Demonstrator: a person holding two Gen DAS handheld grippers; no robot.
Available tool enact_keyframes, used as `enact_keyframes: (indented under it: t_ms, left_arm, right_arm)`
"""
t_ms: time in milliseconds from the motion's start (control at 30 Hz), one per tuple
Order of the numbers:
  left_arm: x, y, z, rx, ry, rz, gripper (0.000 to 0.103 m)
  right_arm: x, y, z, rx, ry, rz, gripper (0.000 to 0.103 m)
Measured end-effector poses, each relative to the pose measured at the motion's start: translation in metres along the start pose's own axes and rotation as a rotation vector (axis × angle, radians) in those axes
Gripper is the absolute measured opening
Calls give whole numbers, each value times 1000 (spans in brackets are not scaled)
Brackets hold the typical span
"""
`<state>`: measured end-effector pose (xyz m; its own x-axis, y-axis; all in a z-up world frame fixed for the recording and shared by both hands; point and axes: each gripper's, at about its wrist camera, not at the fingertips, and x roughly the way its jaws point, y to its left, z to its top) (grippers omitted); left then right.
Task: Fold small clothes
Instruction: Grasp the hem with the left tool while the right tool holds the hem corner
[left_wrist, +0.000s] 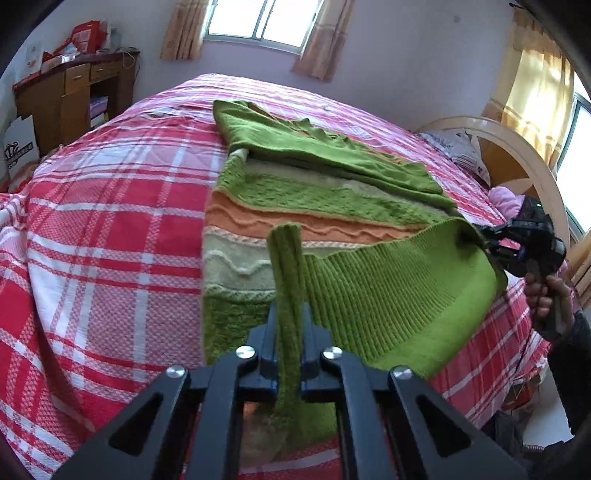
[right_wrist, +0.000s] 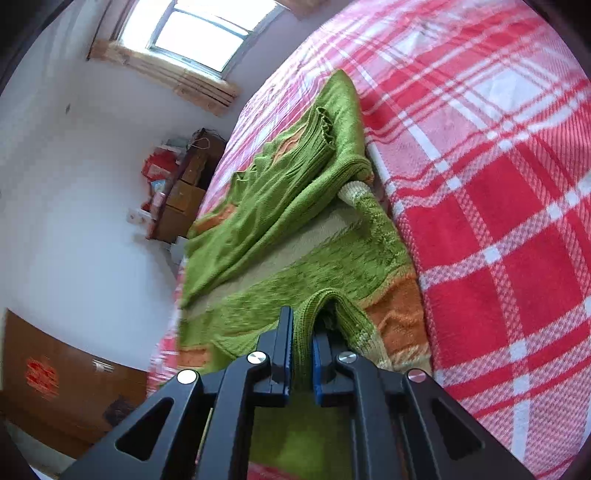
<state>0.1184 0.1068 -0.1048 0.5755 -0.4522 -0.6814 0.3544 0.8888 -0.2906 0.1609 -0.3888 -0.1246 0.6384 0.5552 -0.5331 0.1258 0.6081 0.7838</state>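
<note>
left tongs (left_wrist: 290, 328), right tongs (right_wrist: 300, 343) pinching green-and-orange striped knit sweater (left_wrist: 295, 192) hem | lifting over plaid bed (left_wrist: 110, 221) | risk: uneven tension skewing fold

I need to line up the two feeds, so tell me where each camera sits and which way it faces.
Left wrist: sits on the left claw, looks across the bed toward the window; shows that claw shut on the sweater, plus the right claw and hand.
Right wrist: sits on the right claw, tilted sideways, looks along the sweater toward the desk; shows only its own claw.
Shared: sweater, bed, desk.
</note>
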Motion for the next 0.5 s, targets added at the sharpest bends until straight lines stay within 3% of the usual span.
enact_keyframes:
  t_ms: [100, 133, 167, 200, 233, 333, 500]
  left_arm:
    - [2, 2, 1, -10, 4, 12, 6]
    - [2, 2, 2, -13, 5, 14, 6]
    - [3, 2, 2, -13, 6, 17, 6]
    - [3, 3, 3, -13, 8, 20, 6]
    - [4, 2, 4, -12, 10, 25, 6]
    - [6, 4, 6, -26, 12, 25, 7]
    - [6, 3, 7, -22, 9, 29, 8]
  right_arm:
    - [-22, -3, 3, 59, -26, 165, 12]
    - [-31, -3, 4, 62, -39, 198, 22]
    - [-43, 0, 5, 48, -68, 215, 44]
    - [-52, 1, 5, 29, -102, 206, 74]
    - [-65, 4, 5, -3, -158, 181, 85]
    - [-91, 12, 3, -104, -266, 93, 88]
    - [-63, 48, -8, -442, -172, -144, 88]
